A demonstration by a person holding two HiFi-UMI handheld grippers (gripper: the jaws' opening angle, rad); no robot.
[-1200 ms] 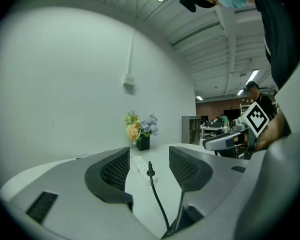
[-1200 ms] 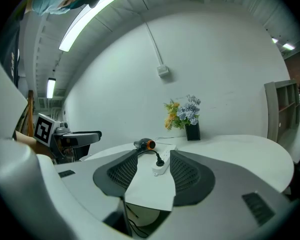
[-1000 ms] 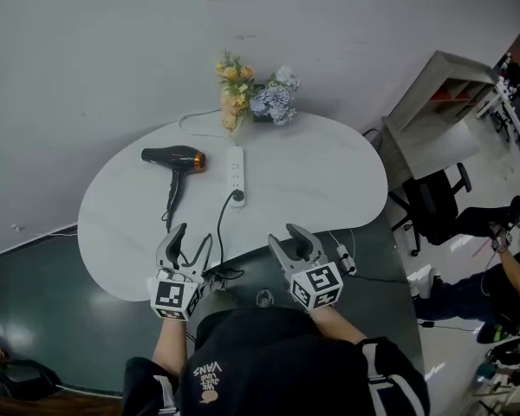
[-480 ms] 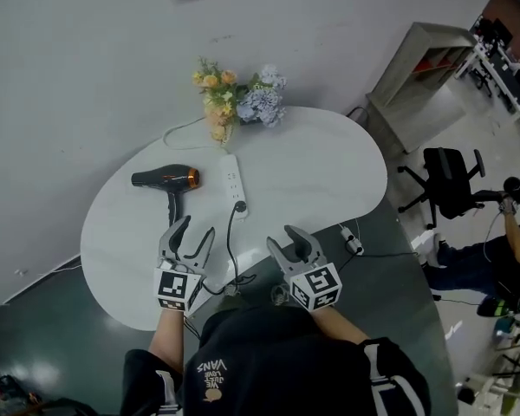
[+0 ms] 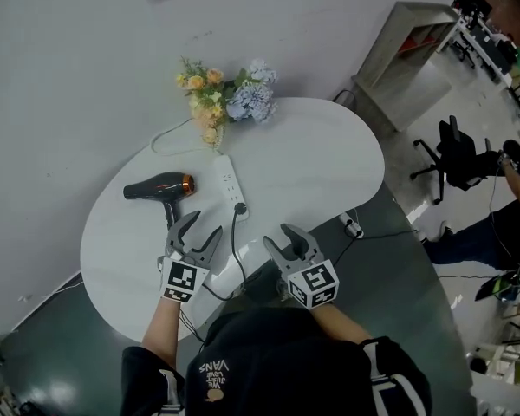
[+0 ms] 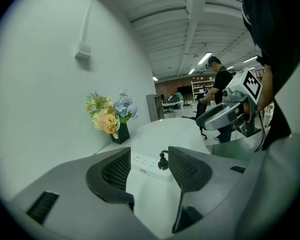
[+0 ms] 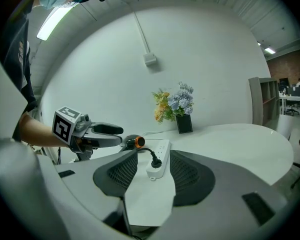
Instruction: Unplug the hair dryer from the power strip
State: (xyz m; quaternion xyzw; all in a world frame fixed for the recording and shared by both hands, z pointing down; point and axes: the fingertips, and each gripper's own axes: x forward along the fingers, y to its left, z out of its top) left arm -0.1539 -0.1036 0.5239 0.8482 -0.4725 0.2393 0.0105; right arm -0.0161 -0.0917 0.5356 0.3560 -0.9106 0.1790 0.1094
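Pale grey wall and dark green floor surround a white rounded table (image 5: 321, 159), stock as follows: one black hair dryer (image 5: 154, 187) lying on its side on the left part of the top, its orange-ringed end turned toward a white power strip (image 5: 229, 180) just beside it; one black plug (image 5: 239, 208) seated in the strip's nearest socket, its black cord (image 5: 234, 245) running back toward the table's near edge between the two grippers; one bunch of yellow and blue flowers (image 5: 221, 102) in a dark pot at the far edge by the wall, near the strip's far end. Left gripper (image 5: 201, 228): jaws apart, nothing between them, held over the near edge of the table with the strip and plug lined up ahead of it, apart from both. Right gripper (image 5: 283, 239): jaws likewise spread and empty, beside the left one, facing the same plug. Each carries a cube with black-and-white square markers. Writing: "VANS" in white on the person's black top (image 5: 210, 373); a small red mark on the strip is too small to read. Off the table: a black office chair (image 5: 462, 152), a grey shelf unit (image 5: 407, 46)
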